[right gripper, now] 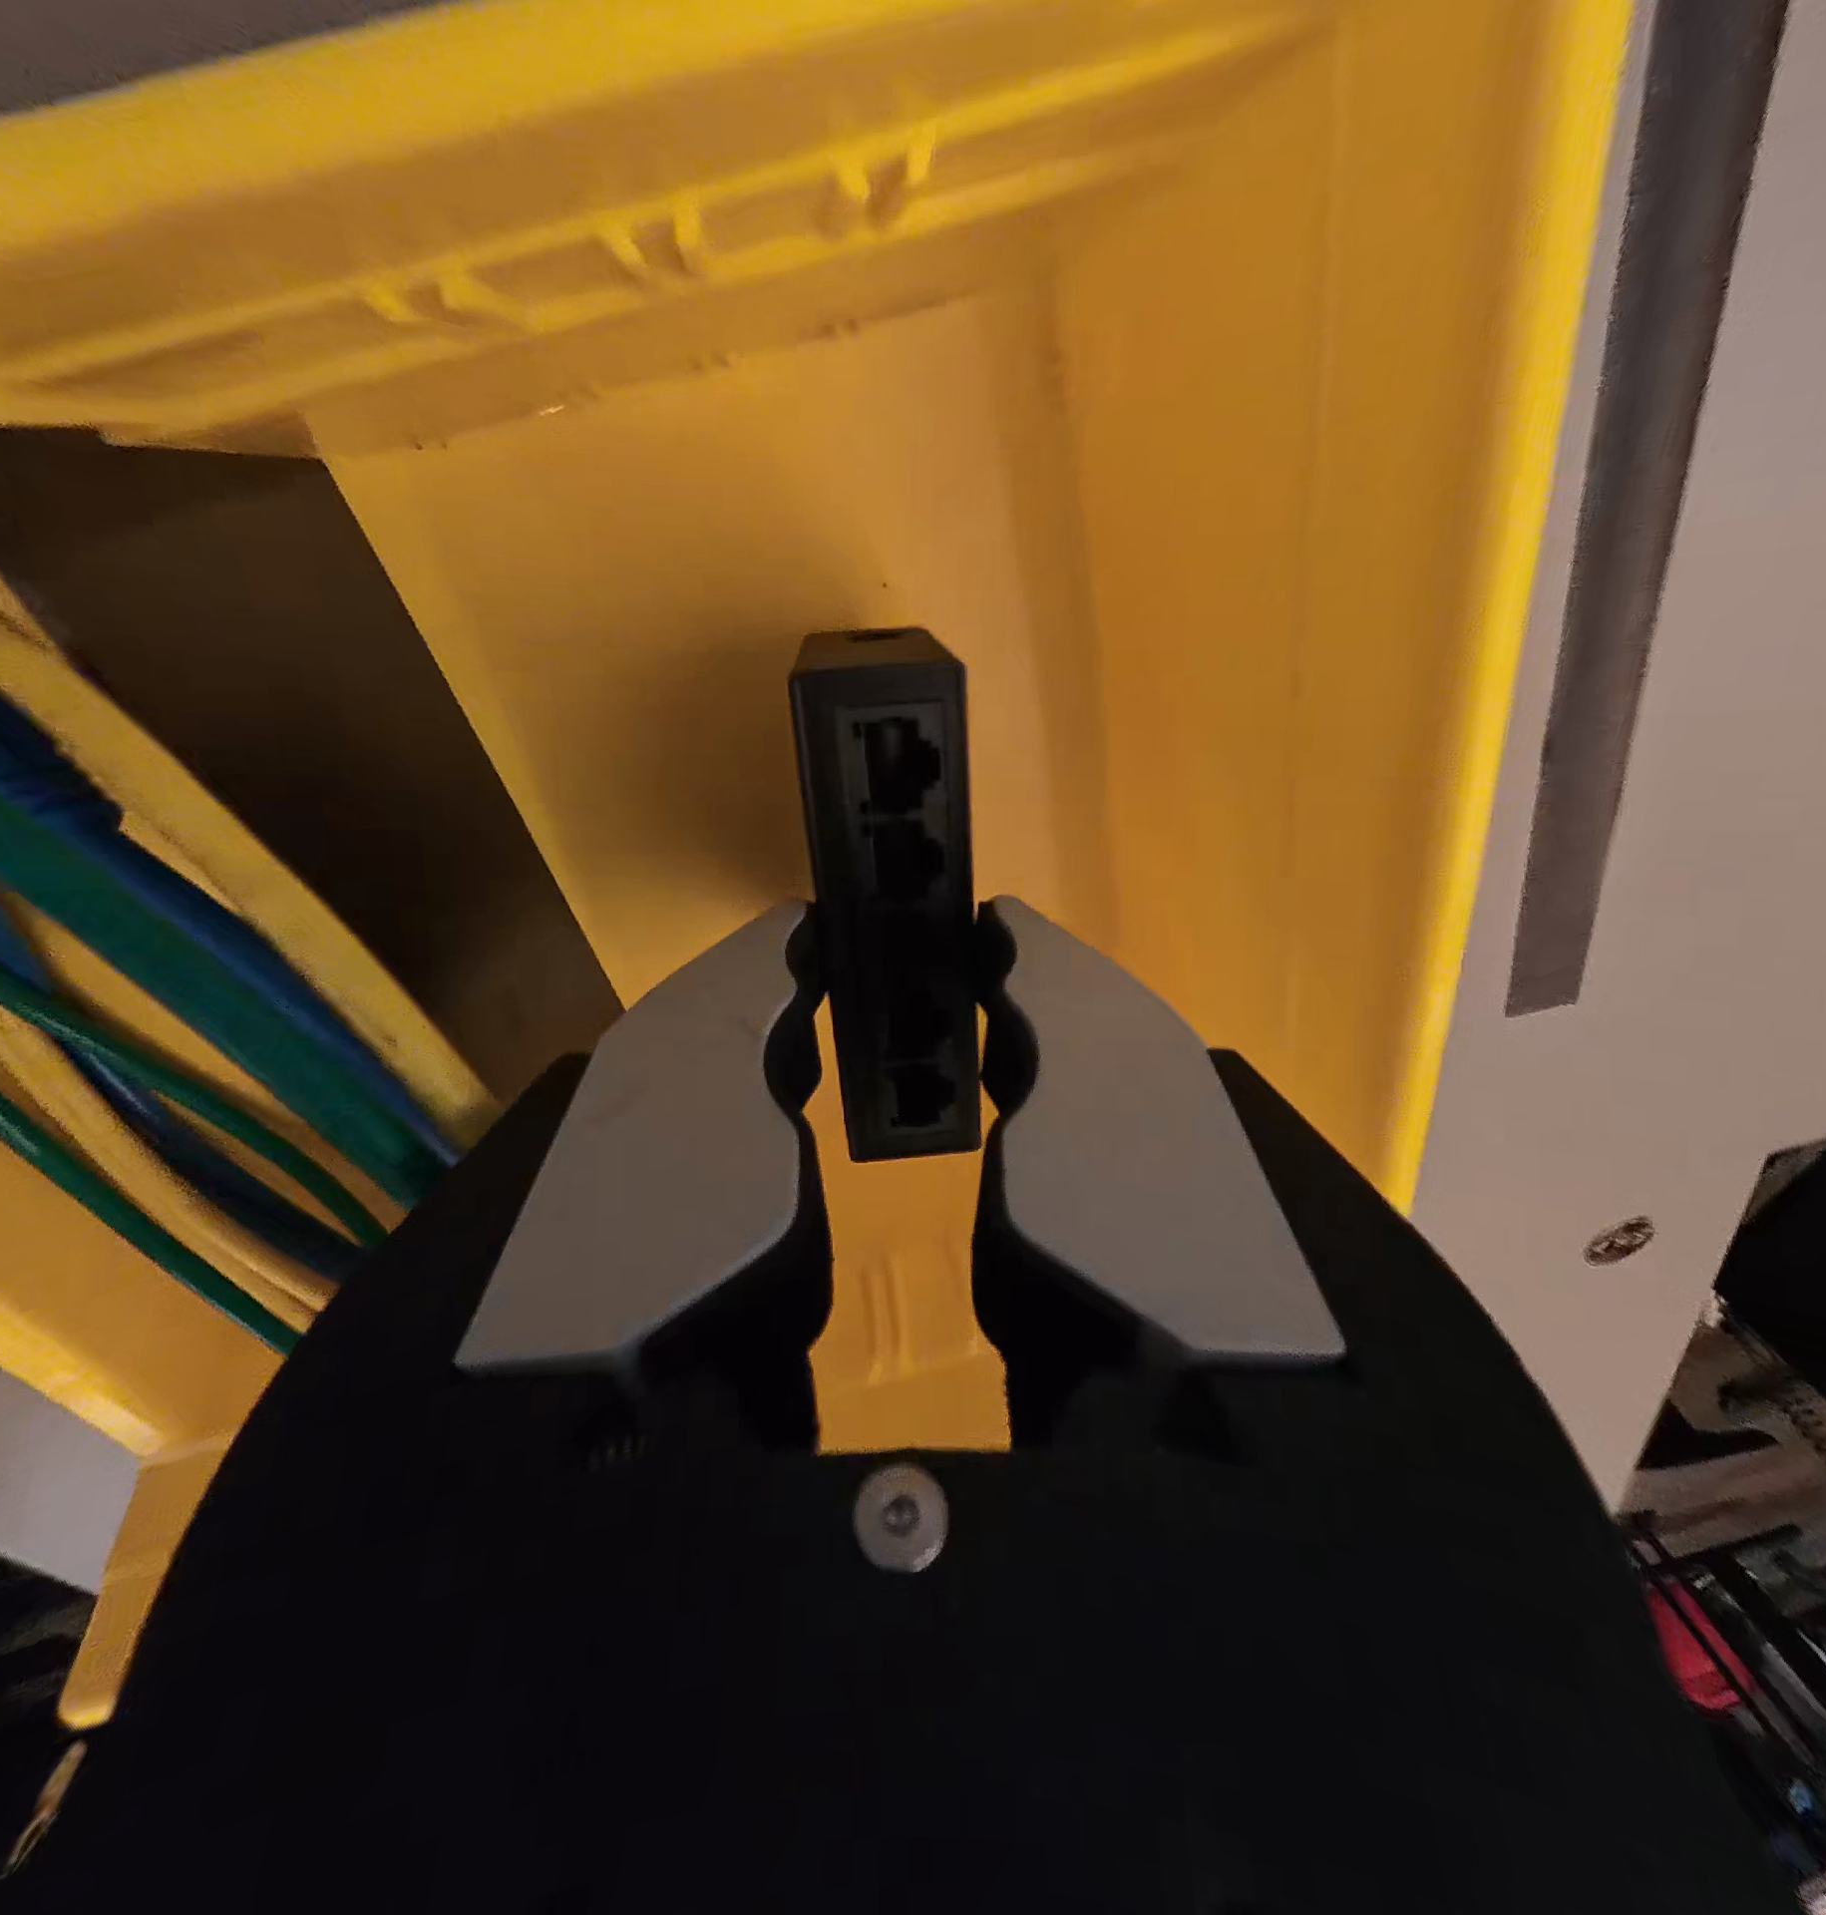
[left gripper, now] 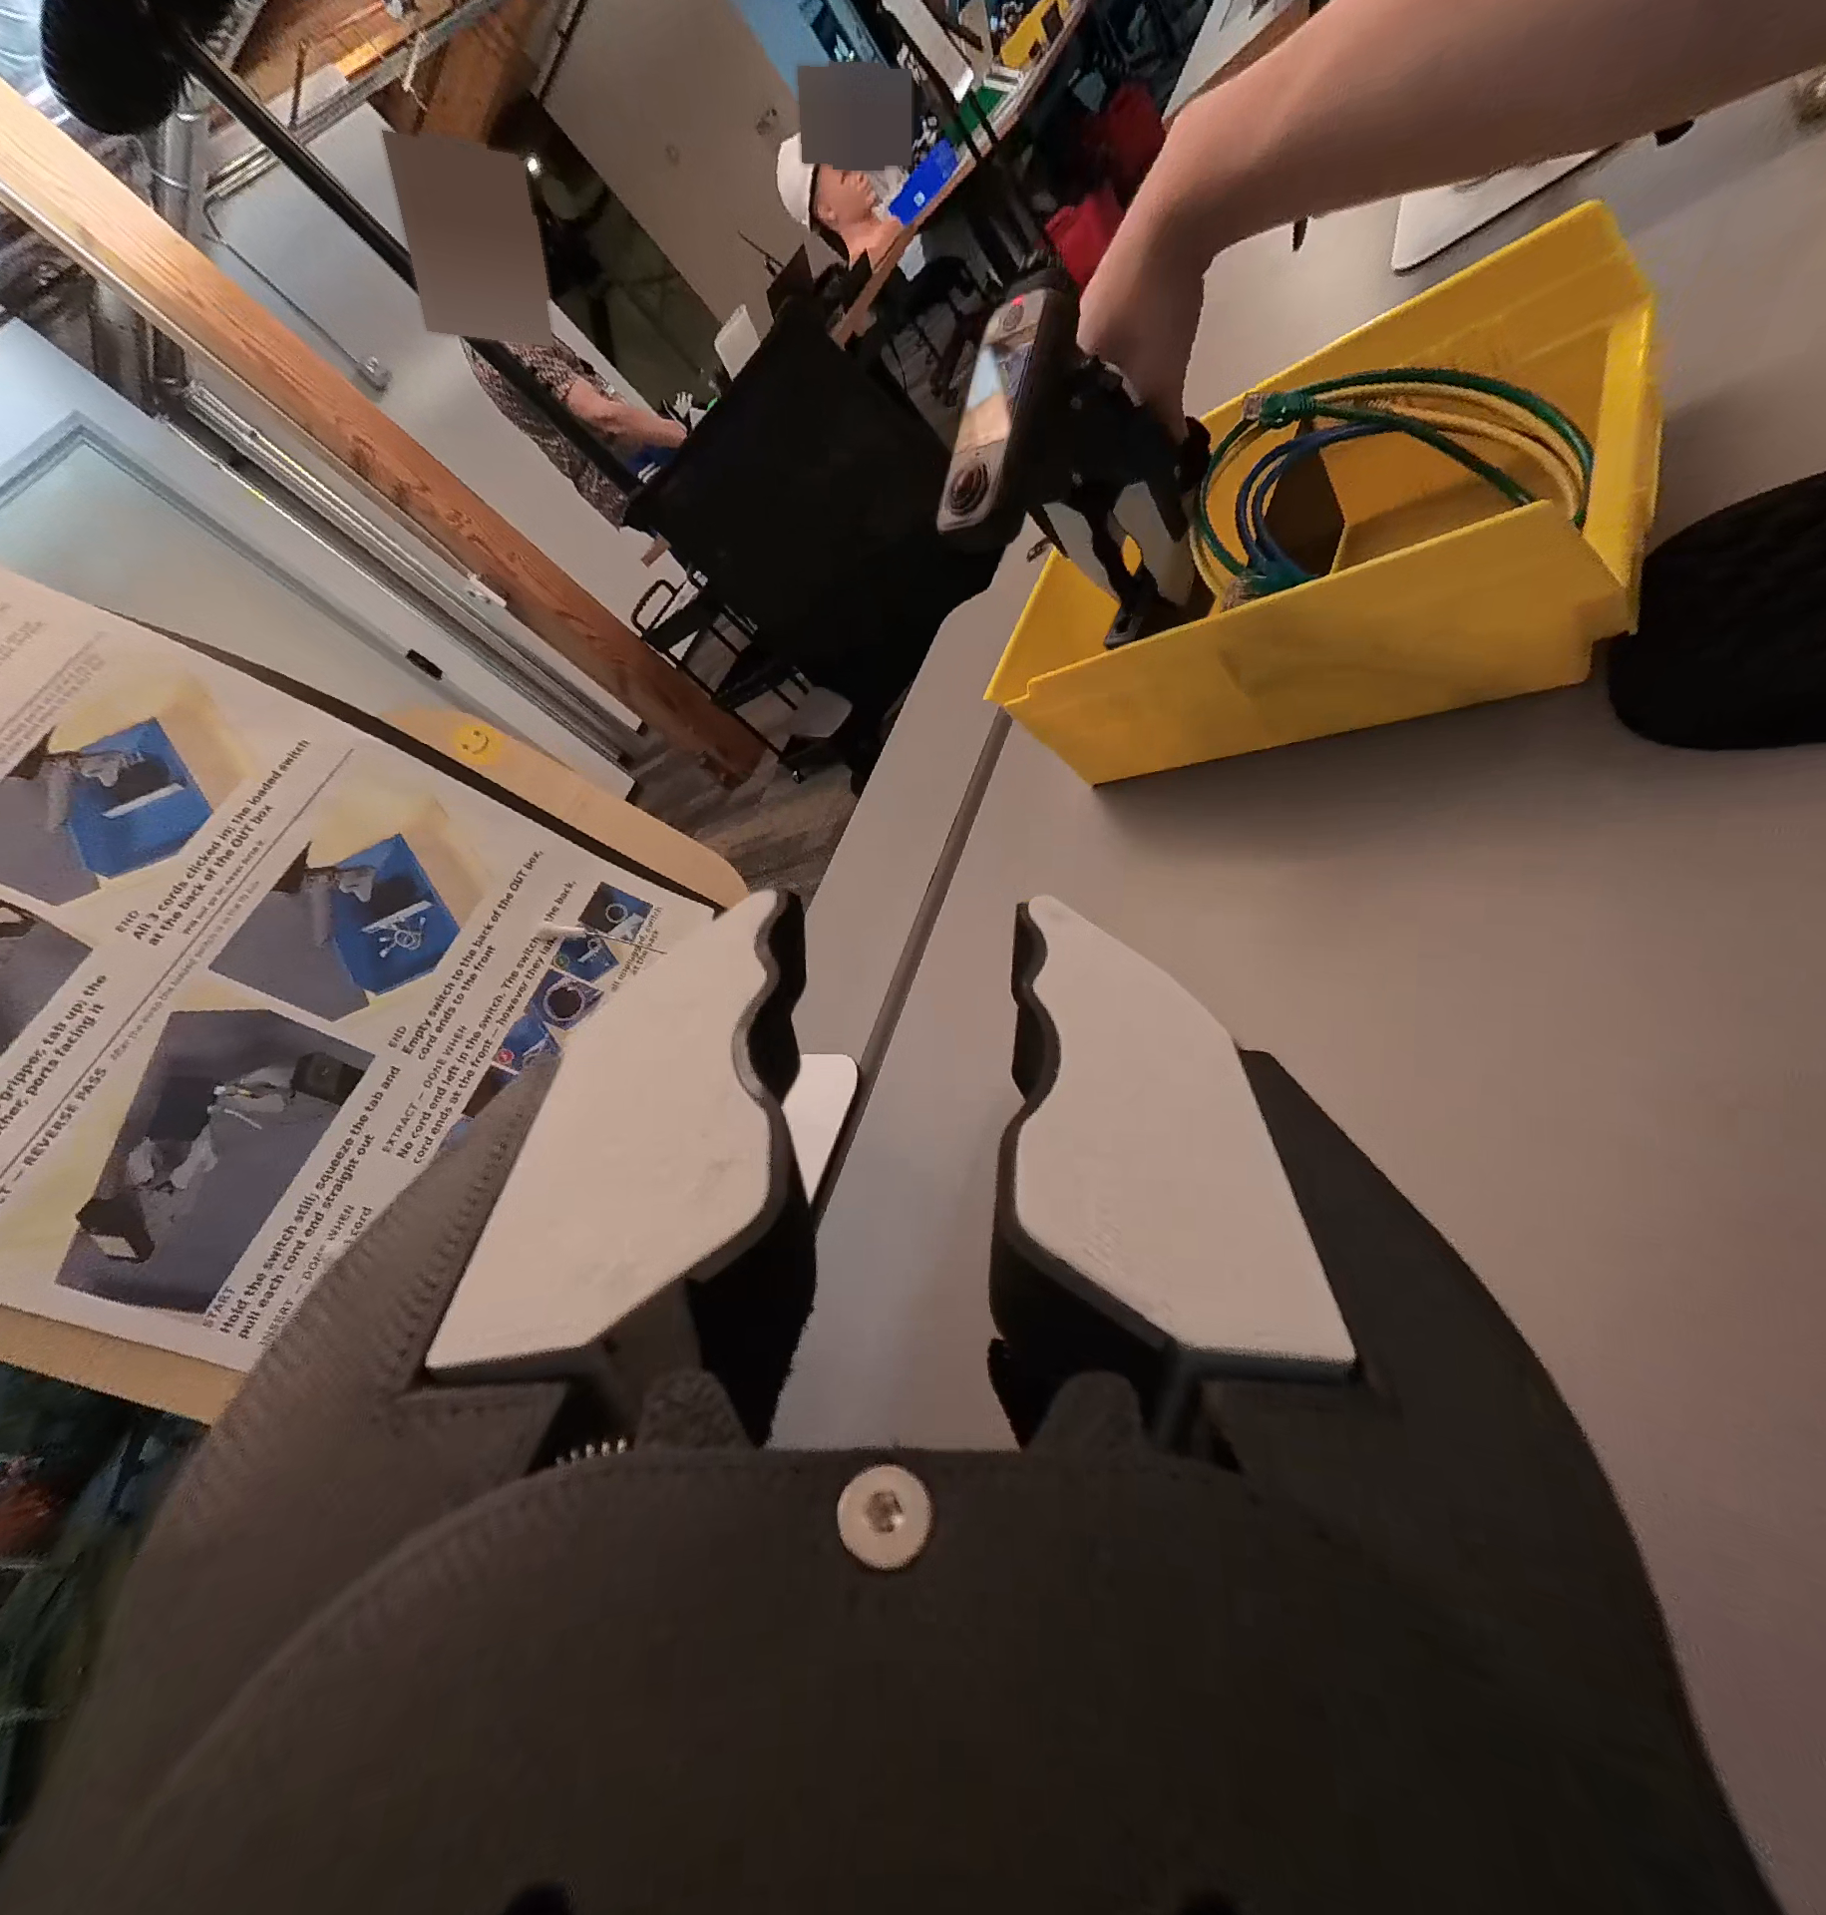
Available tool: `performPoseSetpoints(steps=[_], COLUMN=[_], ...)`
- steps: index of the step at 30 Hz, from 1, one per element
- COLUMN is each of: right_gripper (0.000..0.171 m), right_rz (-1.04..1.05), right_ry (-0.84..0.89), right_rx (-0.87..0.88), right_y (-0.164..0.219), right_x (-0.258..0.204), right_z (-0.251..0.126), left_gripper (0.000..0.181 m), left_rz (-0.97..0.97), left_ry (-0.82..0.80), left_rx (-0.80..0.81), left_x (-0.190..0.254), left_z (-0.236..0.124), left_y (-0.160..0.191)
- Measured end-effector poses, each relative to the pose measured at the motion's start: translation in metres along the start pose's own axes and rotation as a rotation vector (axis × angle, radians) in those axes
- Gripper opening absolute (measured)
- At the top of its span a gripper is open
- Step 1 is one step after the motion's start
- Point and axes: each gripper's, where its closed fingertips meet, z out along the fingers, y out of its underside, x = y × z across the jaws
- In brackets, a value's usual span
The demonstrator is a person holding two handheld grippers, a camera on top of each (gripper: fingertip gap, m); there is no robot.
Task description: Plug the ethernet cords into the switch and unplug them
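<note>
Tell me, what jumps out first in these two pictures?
The bright yellow bin at the far side of the grey table grabs the eye, with coiled green, yellow and blue ethernet cords in its rear compartment. In its front compartment, the right gripper clamps a black switch, ports facing the camera. The left gripper is open and empty.

printed instruction sheet (left gripper: 214, 995) with photos and headings on a board, yellow smiley sticker (left gripper: 477, 742) above it

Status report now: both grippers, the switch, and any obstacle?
Left gripper open, empty, over grey table. Right gripper shut on black switch inside yellow bin, ports empty. Cords coiled in the neighbouring compartment; nothing blocking.
</note>
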Motion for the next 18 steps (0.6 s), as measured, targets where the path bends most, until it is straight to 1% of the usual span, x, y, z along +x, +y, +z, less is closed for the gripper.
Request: performPoseSetpoints(steps=[3,5,8,10,12,14,15,16,17,18], right_gripper=[0.029,0.029,0.029,0.030,0.034,0.034,0.034,0.041,0.048,0.055], right_rz=[0.026,0.028,0.001,0.021,0.081,0.177,0.249,0.339,0.443,0.548], right_ry=[-0.009,0.019,0.126,0.210,0.343,0.448,0.499,0.530,0.534,0.501], right_rx=[-0.016,-0.015,0.004,0.029,0.063,0.155,0.199,0.252,0.306,0.351], right_y=[0.003,0.004,0.005,0.007,0.016,0.028,0.039,0.051,0.065,0.080], right_x=[0.002,0.005,0.013,0.019,0.030,0.029,0.028,0.023,0.016,0.004], right_z=[0.007,0.005,-0.008,-0.021,-0.043,-0.070,-0.084,-0.095,-0.102,-0.104], left_gripper=[0.038,0.039,0.047,0.048,0.049,0.053,0.057,0.062,0.066,0.071], left_rz=[-0.017,-0.041,-0.141,-0.178,-0.172,-0.225,-0.274,-0.312,-0.344,-0.383], left_ry=[0.008,0.015,0.051,0.034,-0.077,-0.222,-0.317,-0.444,-0.580,-0.692], left_rx=[-0.009,-0.029,-0.019,0.000,-0.064,-0.177,-0.258,-0.358,-0.468,-0.580], left_x=[0.000,-0.001,-0.003,-0.010,-0.032,-0.064,-0.084,-0.105,-0.124,-0.137], left_z=[0.003,0.003,-0.001,-0.009,-0.025,-0.054,-0.075,-0.102,-0.134,-0.166], left_y=[0.005,0.010,0.006,0.000,0.009,0.030,0.047,0.069,0.093,0.119])
